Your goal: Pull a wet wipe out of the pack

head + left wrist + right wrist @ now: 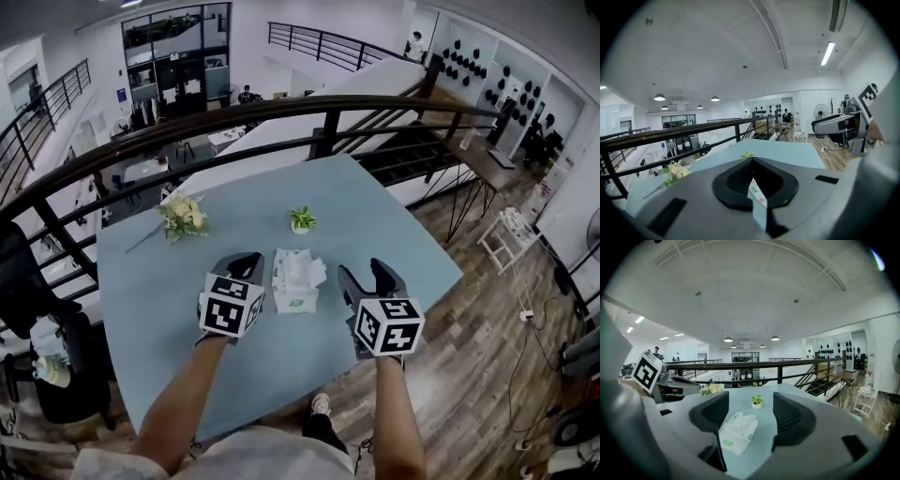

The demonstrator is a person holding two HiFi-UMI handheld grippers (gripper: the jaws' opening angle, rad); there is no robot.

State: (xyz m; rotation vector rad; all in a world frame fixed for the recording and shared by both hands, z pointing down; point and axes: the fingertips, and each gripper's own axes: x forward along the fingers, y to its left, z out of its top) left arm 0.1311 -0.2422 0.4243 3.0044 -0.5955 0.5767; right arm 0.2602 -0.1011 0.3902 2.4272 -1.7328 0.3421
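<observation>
Jaws of our right gripper [364, 270] stand wide apart, dark moulded pads facing each other and clear of the pack. Our left gripper [251, 260] has its jaws closed tip to tip. Between the two grippers we see the wet wipe pack [296, 289]. It is soft white film with a green label and a crumpled wipe [298, 265] at its top, and it lies on the smooth pale-blue counter [403, 234].

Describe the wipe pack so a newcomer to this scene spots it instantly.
Start at the light blue table beside the railing. Near its middle, between the left gripper and right gripper, lies the wet wipe pack. It is flat and white with a green label and a crumpled wipe on top, unlike the potted plant and flower bouquet beyond it.
</observation>
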